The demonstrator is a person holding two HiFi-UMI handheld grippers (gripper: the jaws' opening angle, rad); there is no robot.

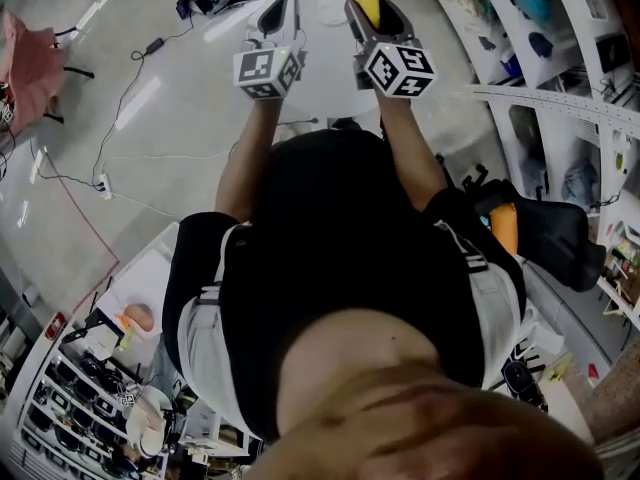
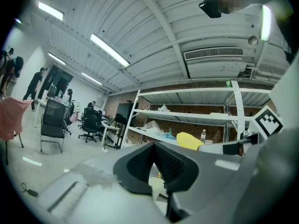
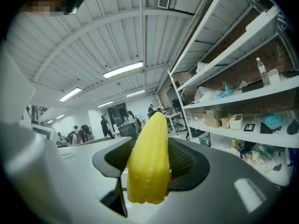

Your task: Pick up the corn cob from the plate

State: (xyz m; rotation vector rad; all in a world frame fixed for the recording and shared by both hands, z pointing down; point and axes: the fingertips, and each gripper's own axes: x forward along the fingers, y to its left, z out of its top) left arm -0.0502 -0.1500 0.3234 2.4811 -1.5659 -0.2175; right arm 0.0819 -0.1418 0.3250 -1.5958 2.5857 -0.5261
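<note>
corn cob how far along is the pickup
Done: the corn cob sits clamped between the jaws of the right gripper, held up in the air. In hand: only that grip; the left gripper is empty, jaws together. Left: probably nothing, but the plate is in no view, so clearance from it cannot be checked.

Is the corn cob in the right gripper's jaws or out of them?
In: the right gripper is shut on the corn cob, a ribbed pad pressing each side.
</note>
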